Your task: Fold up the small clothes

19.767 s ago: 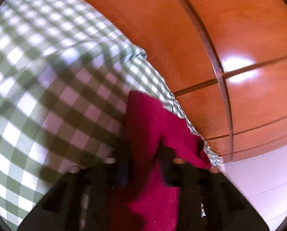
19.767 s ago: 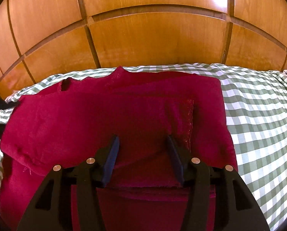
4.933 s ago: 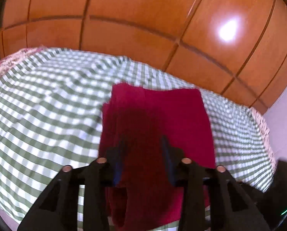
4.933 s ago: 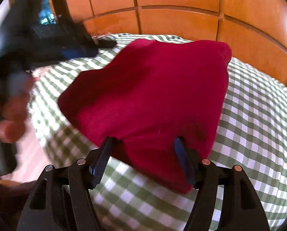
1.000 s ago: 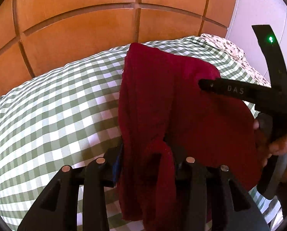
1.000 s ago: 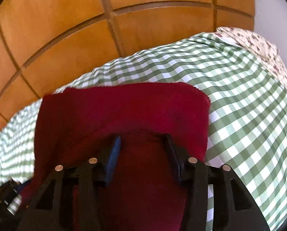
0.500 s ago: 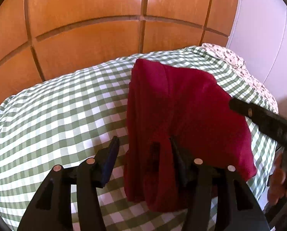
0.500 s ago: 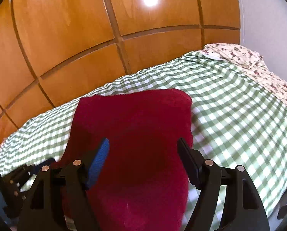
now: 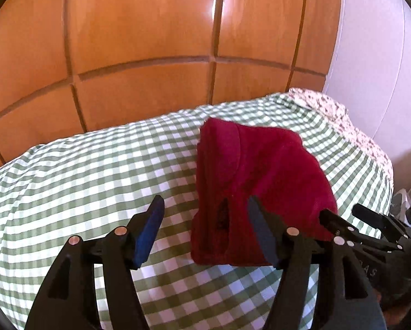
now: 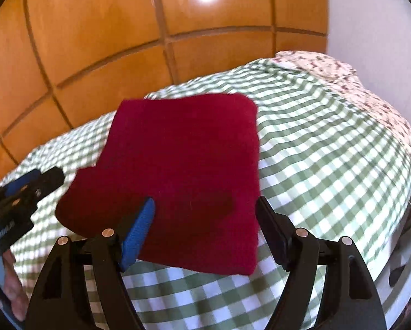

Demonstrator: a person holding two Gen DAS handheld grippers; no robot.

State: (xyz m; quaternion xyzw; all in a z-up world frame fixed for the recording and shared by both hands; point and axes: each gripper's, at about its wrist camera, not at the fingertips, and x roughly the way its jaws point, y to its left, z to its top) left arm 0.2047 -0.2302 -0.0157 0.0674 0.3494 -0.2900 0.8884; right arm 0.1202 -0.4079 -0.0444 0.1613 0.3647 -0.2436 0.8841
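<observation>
A dark red garment (image 9: 257,181) lies folded into a thick rectangle on the green-and-white checked bed cover (image 9: 81,176); it also shows in the right wrist view (image 10: 188,165). My left gripper (image 9: 205,220) is open and empty, raised just short of the garment's near left edge. My right gripper (image 10: 205,220) is open and empty, raised over the garment's near edge. The right gripper shows at the right of the left wrist view (image 9: 351,220), and the left gripper at the left of the right wrist view (image 10: 34,181).
Orange wooden wardrobe panels (image 9: 150,55) rise behind the bed. A floral pillow or sheet (image 10: 343,74) lies at the bed's far right by a white wall (image 9: 376,55). The bed's edge drops off at the right (image 10: 398,247).
Both grippers have opened, let go of the red garment and pulled back and up. The garment now lies flat and folded on the bed.
</observation>
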